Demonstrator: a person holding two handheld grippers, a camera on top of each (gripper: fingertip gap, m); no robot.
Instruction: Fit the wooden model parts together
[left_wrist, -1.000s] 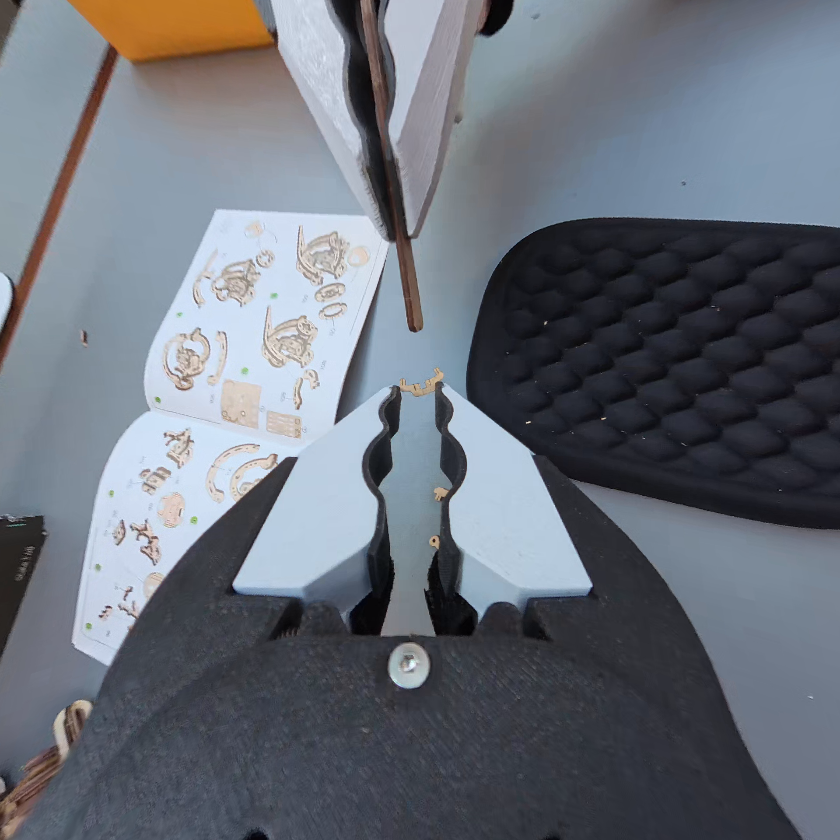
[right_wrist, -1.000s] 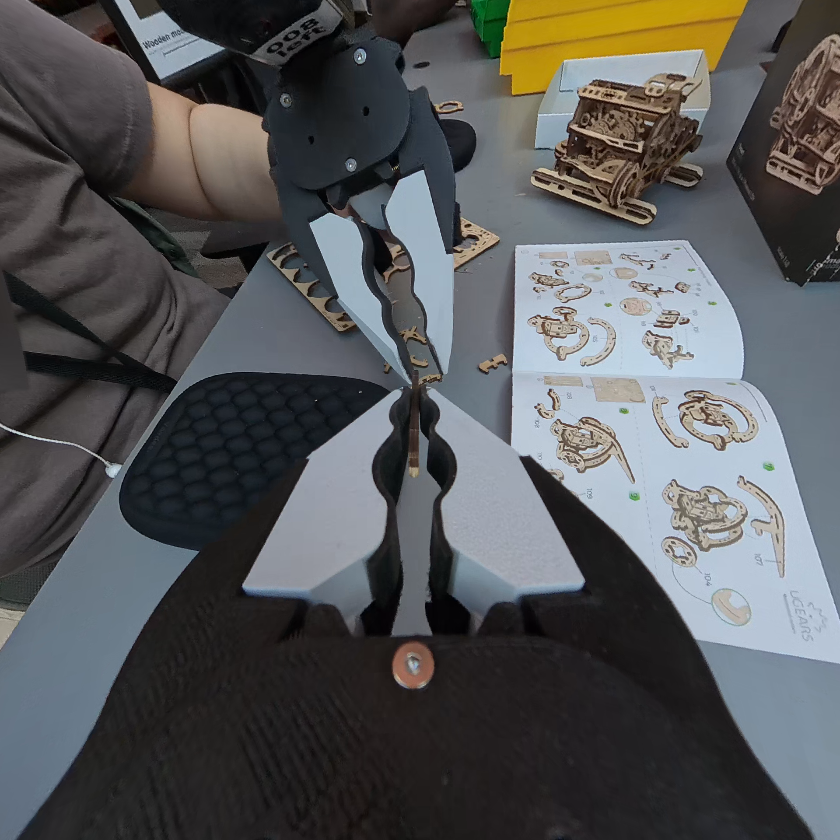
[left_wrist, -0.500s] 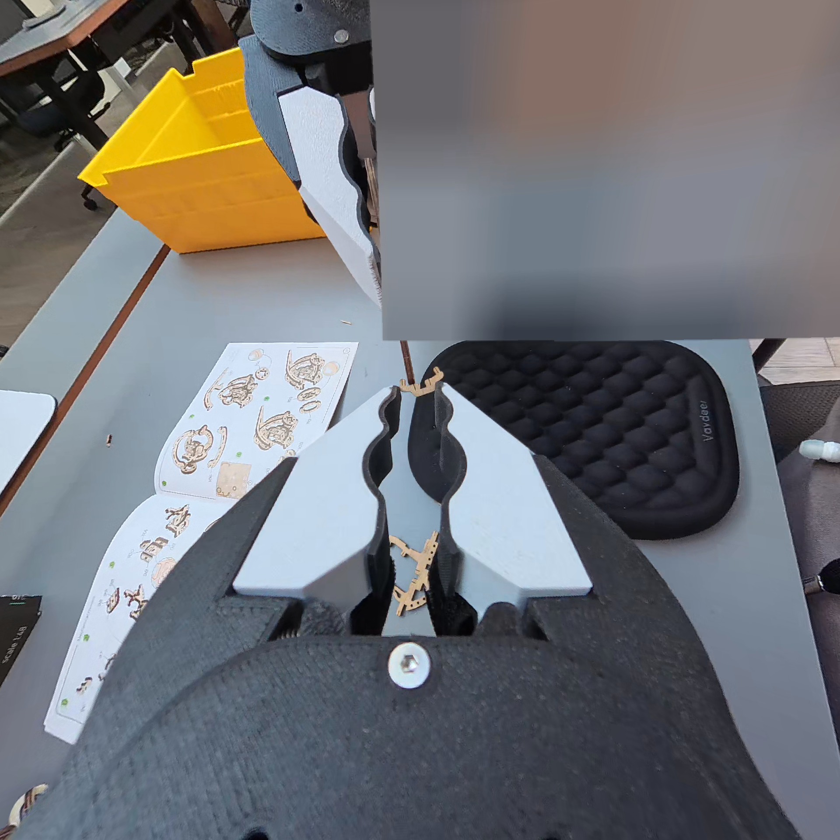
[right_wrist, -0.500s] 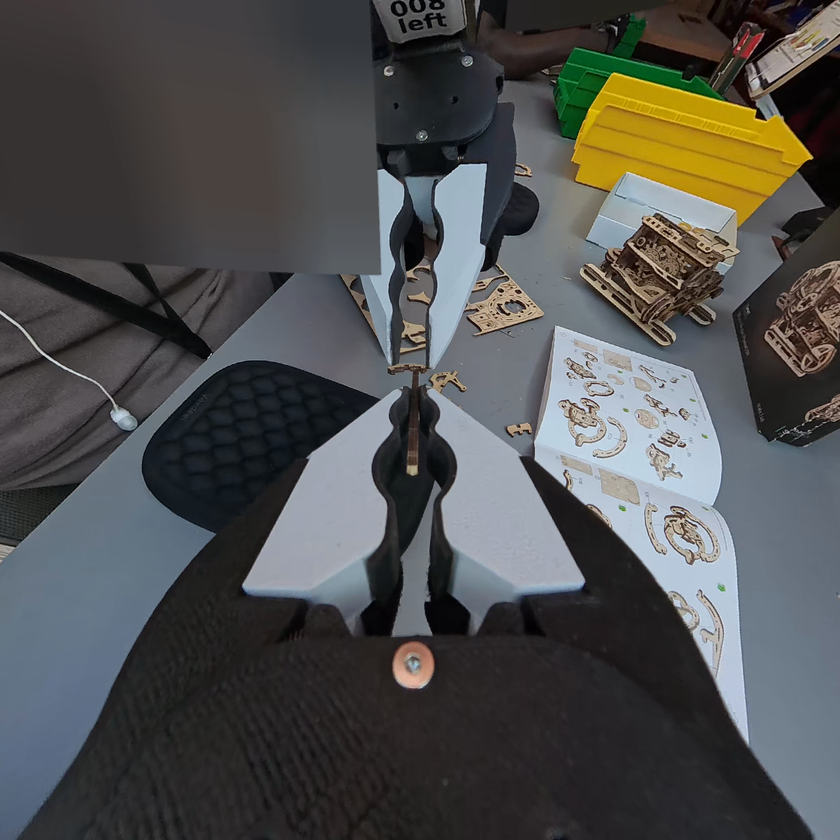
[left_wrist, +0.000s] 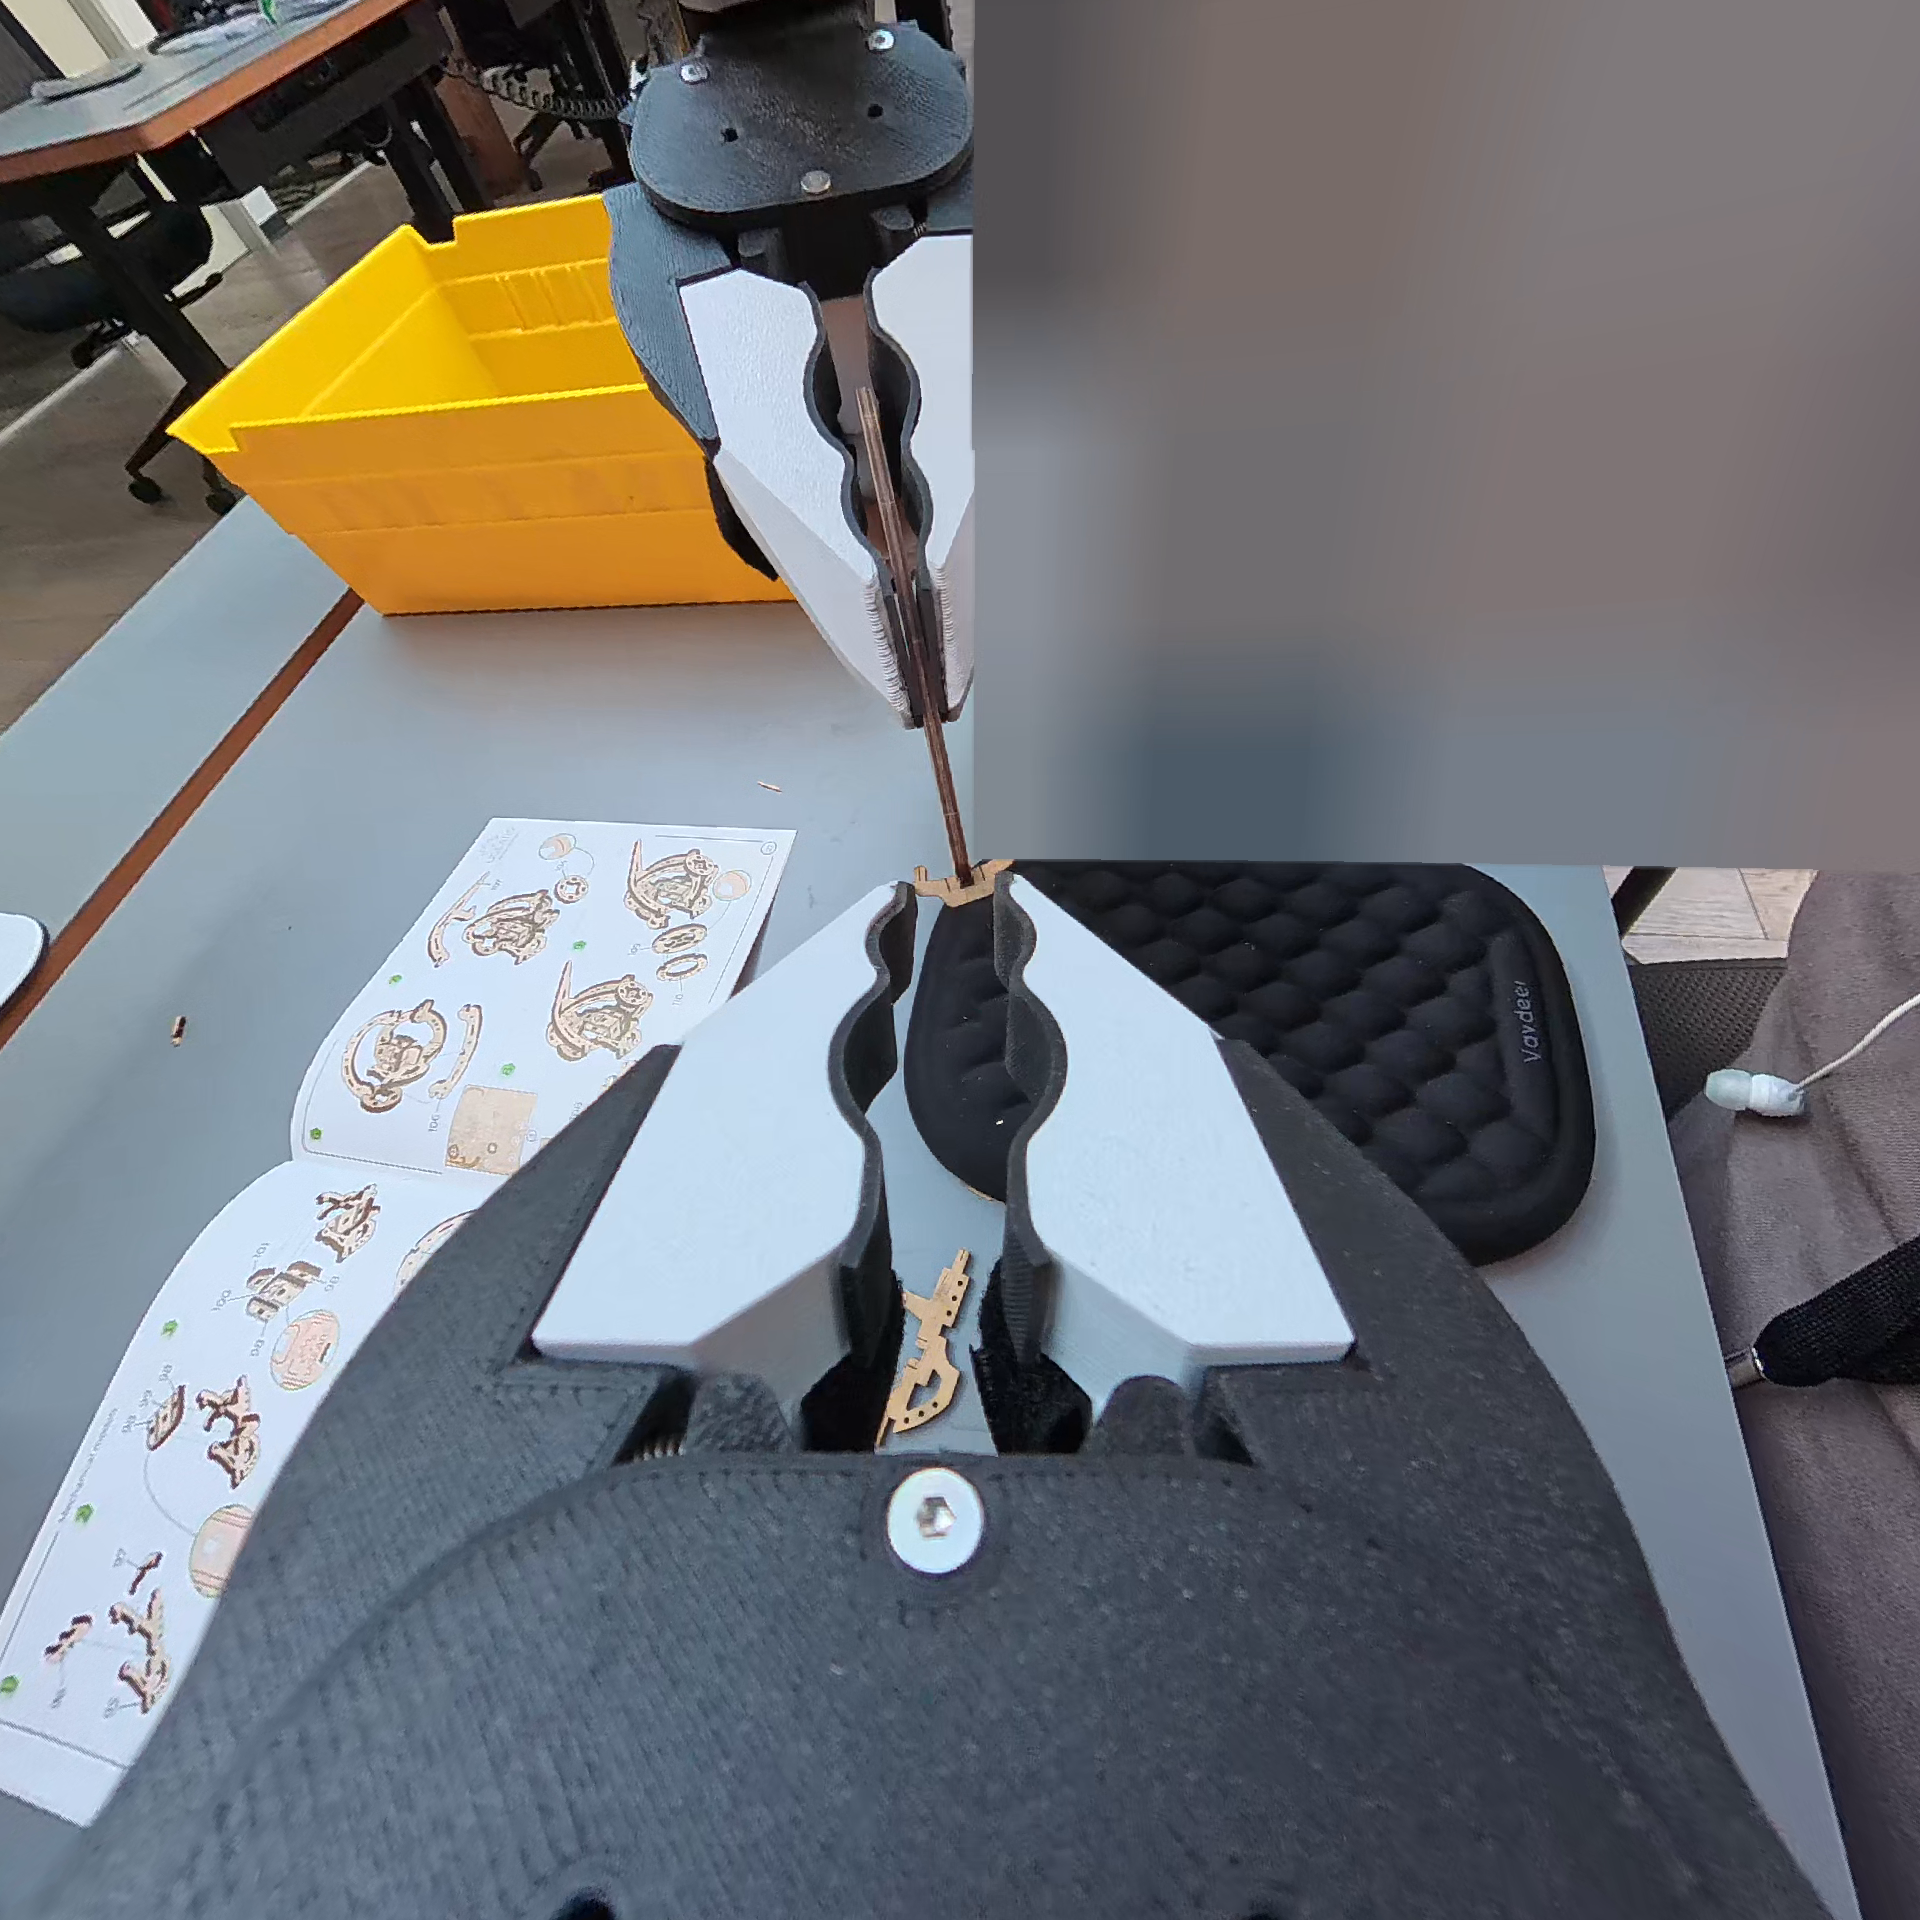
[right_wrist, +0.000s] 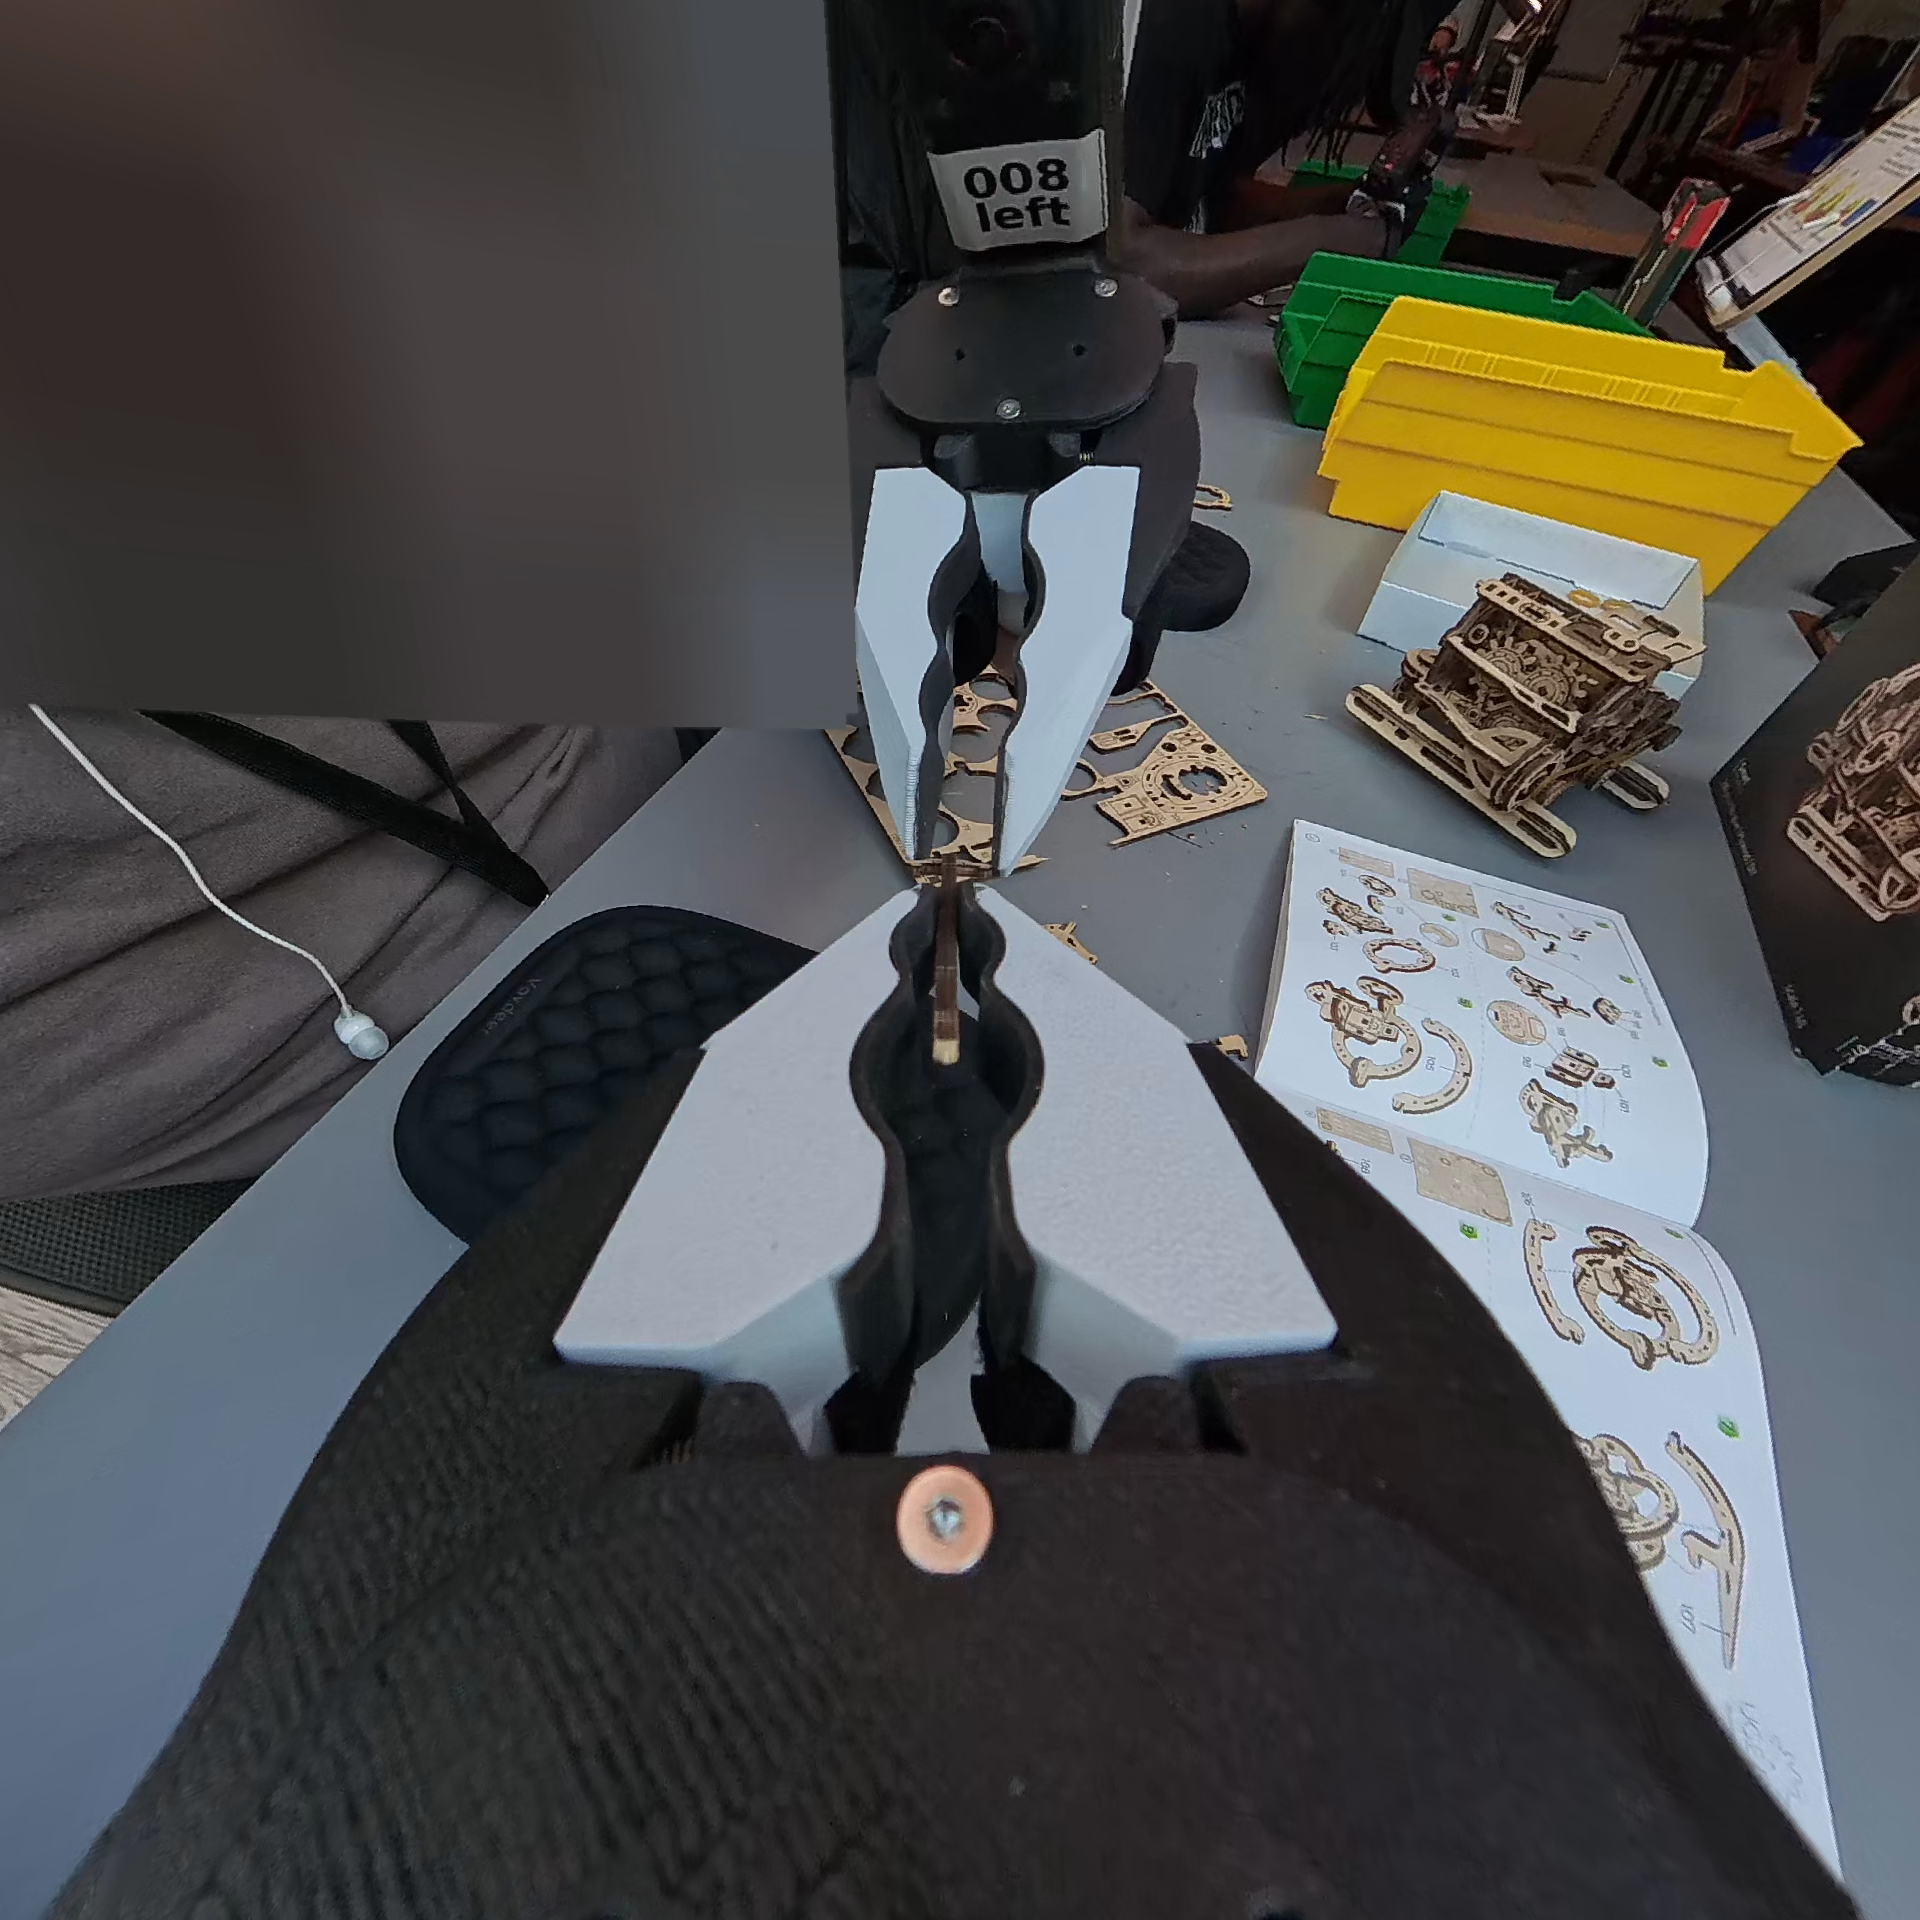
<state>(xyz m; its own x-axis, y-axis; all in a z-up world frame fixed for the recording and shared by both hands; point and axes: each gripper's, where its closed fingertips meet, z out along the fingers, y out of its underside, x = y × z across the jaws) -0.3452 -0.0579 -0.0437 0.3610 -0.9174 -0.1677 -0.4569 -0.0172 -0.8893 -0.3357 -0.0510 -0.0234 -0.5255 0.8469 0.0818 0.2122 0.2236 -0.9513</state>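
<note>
My left gripper (left_wrist: 951, 888) is shut on a small notched wooden part (left_wrist: 956, 883), pinched crosswise at its fingertips. My right gripper (right_wrist: 948, 902) is shut on a thin flat wooden piece (right_wrist: 945, 987), seen edge-on. The two grippers face each other tip to tip above the grey table (left_wrist: 520, 727). In the left wrist view the right gripper (left_wrist: 920, 717) comes down from above, and the end of the thin piece (left_wrist: 948, 800) sits in the small part's notch. In the right wrist view the left gripper (right_wrist: 961, 857) holds the small part (right_wrist: 951, 871) right at my fingertips.
A black honeycomb pad (left_wrist: 1299, 1039) lies below the grippers and an open instruction booklet (right_wrist: 1455, 1039) beside it. Cut wooden sheets (right_wrist: 1174, 790), a built wooden model (right_wrist: 1527, 675), a white box (right_wrist: 1538, 561), a dark box (right_wrist: 1829, 883) and yellow bins (right_wrist: 1558, 436) stand behind. A loose wooden part (left_wrist: 930, 1351) lies under my left gripper. The grippers are tip to tip, or close to it. My left gripper's tips are some 30 cm from the built wooden model (right_wrist: 1527, 675).
Both grippers have tilted up and come together. The gap between the thin piece and the small part has closed; its end now sits in the part's notch.
</note>
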